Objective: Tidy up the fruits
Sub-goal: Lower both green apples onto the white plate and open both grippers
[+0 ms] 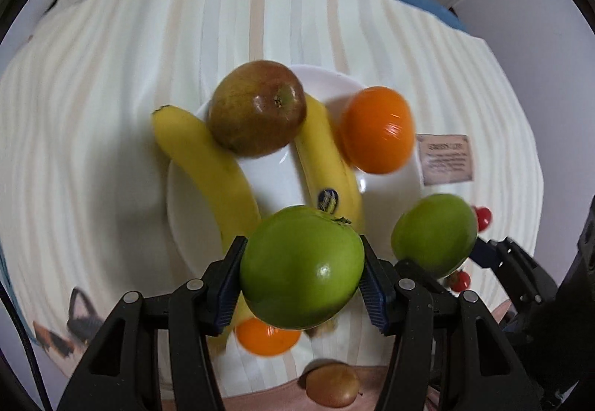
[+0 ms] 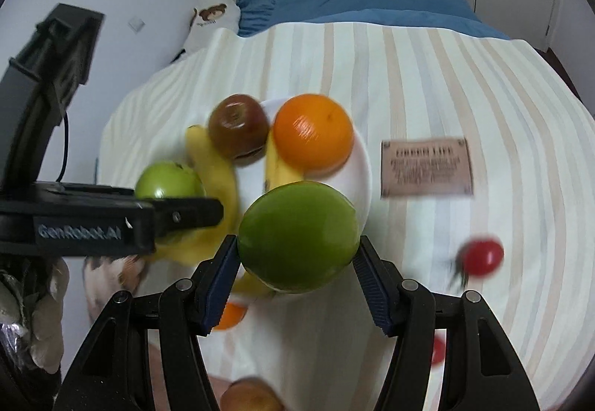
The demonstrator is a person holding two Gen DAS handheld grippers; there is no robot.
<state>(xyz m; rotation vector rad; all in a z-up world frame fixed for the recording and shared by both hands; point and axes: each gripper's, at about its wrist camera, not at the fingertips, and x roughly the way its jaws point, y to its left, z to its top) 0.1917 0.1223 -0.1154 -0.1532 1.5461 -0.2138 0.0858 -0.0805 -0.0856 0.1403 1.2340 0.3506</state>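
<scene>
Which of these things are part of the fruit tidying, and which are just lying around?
Part of the job:
- white plate
- bananas
- red apple
- orange
- green apple in left gripper
- green apple in right gripper
- small tomatoes

Lying about:
- striped blanket
- label patch
- pillow

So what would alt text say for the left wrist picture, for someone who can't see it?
Two black fingers with blue pads grip a round green apple above a white plate holding two yellow bananas, a reddish-brown apple and an orange. The plate sits on a cream striped cloth; to the right, another gripper holds a second green apple.
</scene>
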